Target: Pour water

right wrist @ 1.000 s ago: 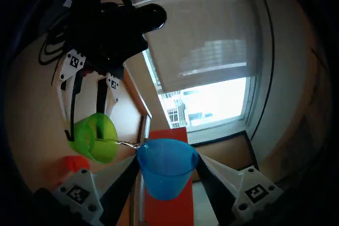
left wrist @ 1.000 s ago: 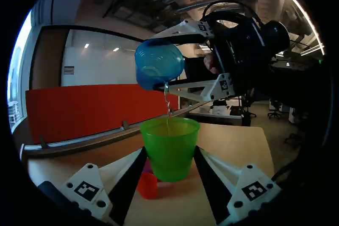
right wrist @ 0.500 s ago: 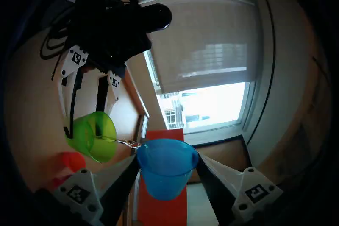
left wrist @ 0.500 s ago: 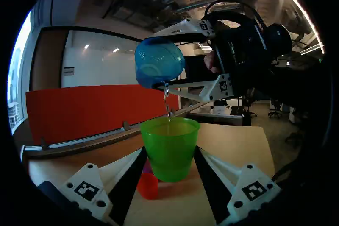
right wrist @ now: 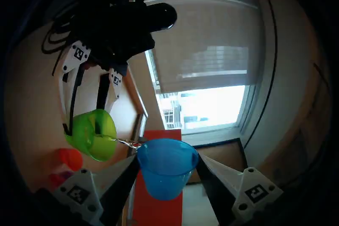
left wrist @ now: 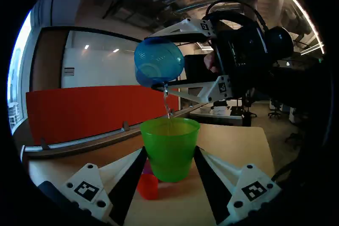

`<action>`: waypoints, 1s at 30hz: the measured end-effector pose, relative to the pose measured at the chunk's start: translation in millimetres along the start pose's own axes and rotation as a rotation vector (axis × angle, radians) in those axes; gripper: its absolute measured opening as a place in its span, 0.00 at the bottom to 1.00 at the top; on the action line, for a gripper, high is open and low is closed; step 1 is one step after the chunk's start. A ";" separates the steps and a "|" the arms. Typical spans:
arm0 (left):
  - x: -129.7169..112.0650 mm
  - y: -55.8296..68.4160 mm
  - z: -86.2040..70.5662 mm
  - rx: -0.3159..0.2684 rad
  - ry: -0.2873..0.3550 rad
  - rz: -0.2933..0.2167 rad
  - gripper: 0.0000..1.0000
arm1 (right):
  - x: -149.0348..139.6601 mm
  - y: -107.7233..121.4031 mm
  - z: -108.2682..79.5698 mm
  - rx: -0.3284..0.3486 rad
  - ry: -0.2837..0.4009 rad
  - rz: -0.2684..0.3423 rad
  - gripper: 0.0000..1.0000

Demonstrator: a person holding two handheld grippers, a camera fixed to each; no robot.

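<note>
My left gripper (left wrist: 169,162) is shut on an upright green cup (left wrist: 170,147) just above the wooden table (left wrist: 237,141). Straight over it my right gripper (left wrist: 186,58) holds a blue cup (left wrist: 159,62) tipped far over, and a thin stream of water (left wrist: 166,103) runs from its rim into the green cup. In the right gripper view my right gripper (right wrist: 167,173) is shut on the blue cup (right wrist: 166,166). The water (right wrist: 127,142) leaves its rim toward the green cup (right wrist: 91,132), which sits between the left gripper's fingers (right wrist: 74,94).
A small red cup (left wrist: 148,185) stands on the table just below and left of the green cup; it is the red cup (right wrist: 70,158) in the right gripper view too. A red partition (left wrist: 84,109) lines the table's far edge. A bright window (right wrist: 203,107) lies beyond.
The right gripper has tipped the blue cup slightly further and the stream keeps running. The green cup has stayed in place in the left gripper.
</note>
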State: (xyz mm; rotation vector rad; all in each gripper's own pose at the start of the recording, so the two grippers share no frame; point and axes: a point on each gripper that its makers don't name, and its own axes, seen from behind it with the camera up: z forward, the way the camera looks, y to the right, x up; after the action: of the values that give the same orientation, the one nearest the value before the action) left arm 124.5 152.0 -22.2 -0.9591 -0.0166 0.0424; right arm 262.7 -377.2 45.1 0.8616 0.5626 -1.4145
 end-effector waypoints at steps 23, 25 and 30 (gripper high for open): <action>0.8 0.3 -1.3 0.001 0.002 0.002 0.79 | 16.2 -1.2 1.4 -0.008 0.000 -0.076 0.91; 0.6 0.2 -1.2 0.001 0.002 0.002 0.79 | 17.0 -1.3 1.3 -0.008 -0.001 -0.084 0.91; 0.6 -0.1 -0.8 0.001 0.002 0.001 0.79 | 19.4 -2.0 1.5 -0.007 -0.005 -0.109 0.91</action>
State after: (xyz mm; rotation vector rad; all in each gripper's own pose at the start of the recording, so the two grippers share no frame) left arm 125.1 151.3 -22.6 -0.9581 -0.0144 0.0430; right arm 262.6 -390.1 30.4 0.8316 0.6185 -1.5125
